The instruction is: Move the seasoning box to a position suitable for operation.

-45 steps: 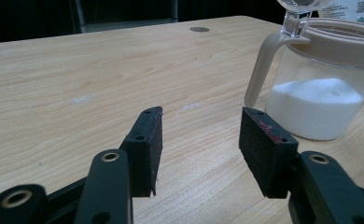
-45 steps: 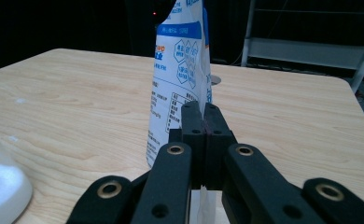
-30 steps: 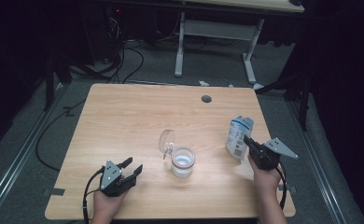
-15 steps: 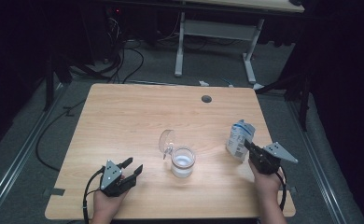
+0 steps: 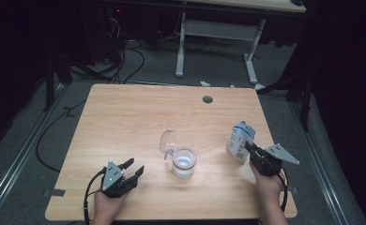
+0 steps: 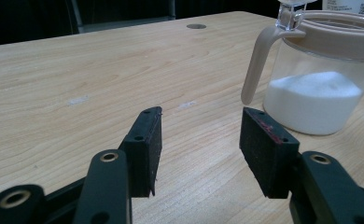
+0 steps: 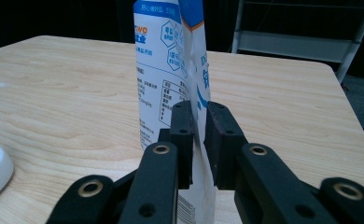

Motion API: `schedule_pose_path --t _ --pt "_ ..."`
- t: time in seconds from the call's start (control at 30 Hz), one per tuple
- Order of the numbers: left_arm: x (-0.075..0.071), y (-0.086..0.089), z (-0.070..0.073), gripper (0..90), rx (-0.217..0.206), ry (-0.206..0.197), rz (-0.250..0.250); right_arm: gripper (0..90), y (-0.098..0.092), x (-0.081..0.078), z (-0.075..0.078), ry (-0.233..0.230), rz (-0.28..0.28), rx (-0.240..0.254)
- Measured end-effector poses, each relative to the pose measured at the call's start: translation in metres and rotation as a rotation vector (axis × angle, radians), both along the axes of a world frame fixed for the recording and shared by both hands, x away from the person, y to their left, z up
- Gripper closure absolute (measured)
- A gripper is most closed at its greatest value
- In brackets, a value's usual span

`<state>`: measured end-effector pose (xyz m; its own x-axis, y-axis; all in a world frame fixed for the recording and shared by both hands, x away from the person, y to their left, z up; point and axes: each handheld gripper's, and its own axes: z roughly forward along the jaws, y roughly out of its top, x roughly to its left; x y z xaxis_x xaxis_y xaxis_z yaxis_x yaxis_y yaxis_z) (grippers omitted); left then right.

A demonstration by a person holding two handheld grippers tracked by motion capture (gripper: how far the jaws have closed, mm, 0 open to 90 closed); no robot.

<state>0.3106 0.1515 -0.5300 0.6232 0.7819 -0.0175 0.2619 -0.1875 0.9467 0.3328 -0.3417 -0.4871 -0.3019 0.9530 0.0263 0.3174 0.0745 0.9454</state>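
A blue-and-white paper bag (image 5: 240, 140) stands upright on the wooden table (image 5: 139, 112) at the right. My right gripper (image 5: 248, 146) is at its near edge. In the right gripper view the bag's (image 7: 164, 70) thin edge runs between the pads of that gripper (image 7: 199, 109). The jaws have just been opening and stand narrowly apart around the edge. A clear jug (image 5: 184, 162) with white powder and a raised lid (image 5: 167, 139) sits mid-table. My left gripper (image 5: 135, 167) rests open near the front left, aimed at the jug (image 6: 320, 84), with nothing between its jaws (image 6: 201, 116).
A round cable hole (image 5: 207, 99) sits near the table's far edge. Beyond the table are a white desk frame (image 5: 216, 33) and cables on a dark floor. The jug's beige handle (image 6: 257, 65) points toward my left gripper.
The bag and my right gripper have sunk slightly, and the bag now stands on the table. The left gripper and the jug have not moved.
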Motion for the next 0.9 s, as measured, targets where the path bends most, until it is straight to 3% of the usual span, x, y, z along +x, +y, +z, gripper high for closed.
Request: schedule_pose_path --t 0.9 --pt "-0.0004 -0.0007 0.0 49.1 0.007 -0.003 -0.004 61.8 0.0037 0.0013 0.0016 0.011 0.003 0.012"
